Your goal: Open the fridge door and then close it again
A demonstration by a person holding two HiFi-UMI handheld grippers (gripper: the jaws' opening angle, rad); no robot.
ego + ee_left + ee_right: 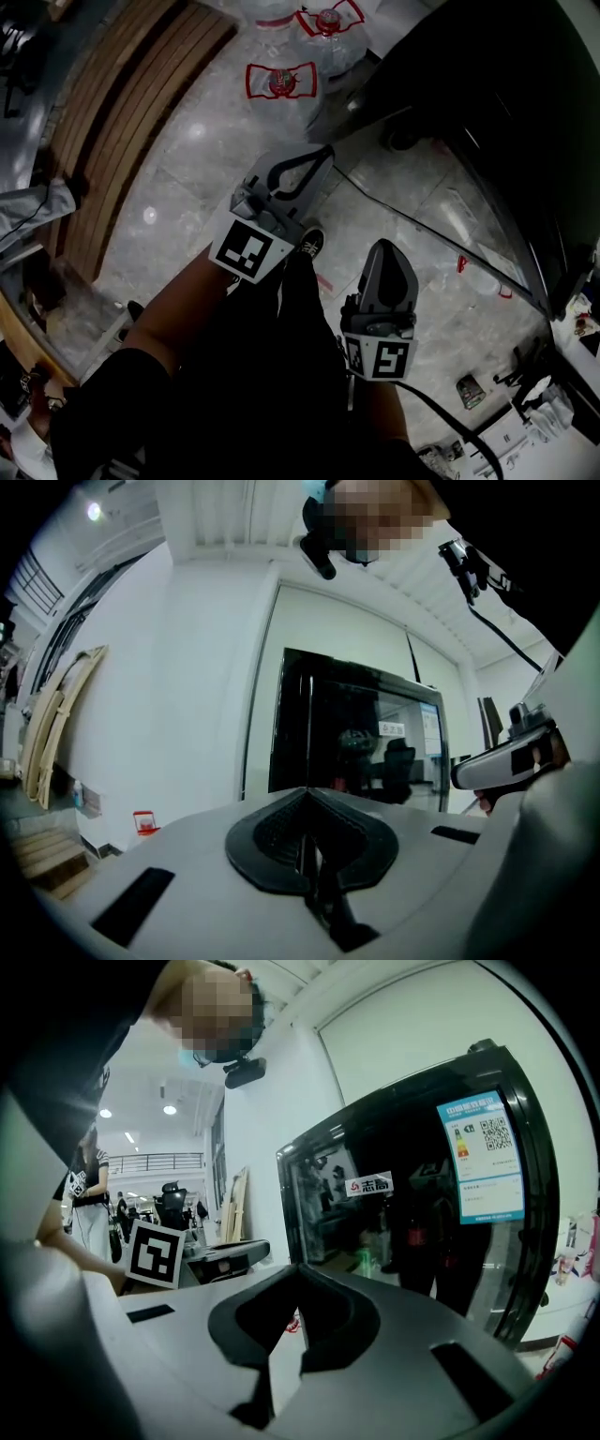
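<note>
The fridge (506,122) is a tall black cabinet with a glass door, at the upper right of the head view. Its door looks closed. In the left gripper view the fridge (356,742) stands some way ahead against a white wall. In the right gripper view the fridge (412,1204) is nearer and carries a blue energy label. My left gripper (328,150) is shut with nothing between its jaws, and its tips (305,791) meet. My right gripper (387,246) is also shut and empty, tips together (298,1267). Neither touches the fridge.
Two large water bottles (281,82) with red labels stand on the marble floor ahead. Wooden slats (131,112) lie at the left. A black cable (412,220) runs across the floor near the fridge's foot. Small clutter (469,389) sits at the lower right.
</note>
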